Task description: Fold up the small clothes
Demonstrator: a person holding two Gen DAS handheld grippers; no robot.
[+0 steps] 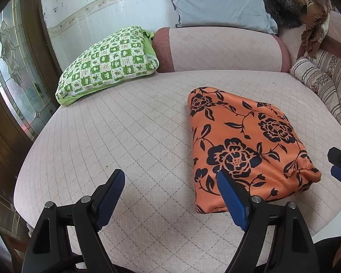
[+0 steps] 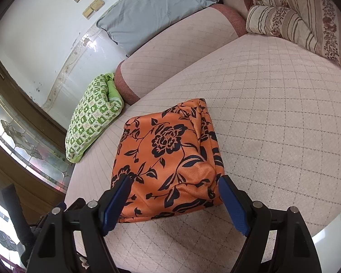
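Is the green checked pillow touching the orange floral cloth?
Apart. The left wrist view shows bare quilted cover between the green checked pillow and the orange floral cloth.

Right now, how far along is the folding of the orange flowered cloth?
Done, by the look of it: the orange flowered cloth lies on the bed cover as a compact folded bundle. In hand: nothing; the left gripper and right gripper are both open and hold nothing. Left: no other loose garment shows, so perhaps only tidying.
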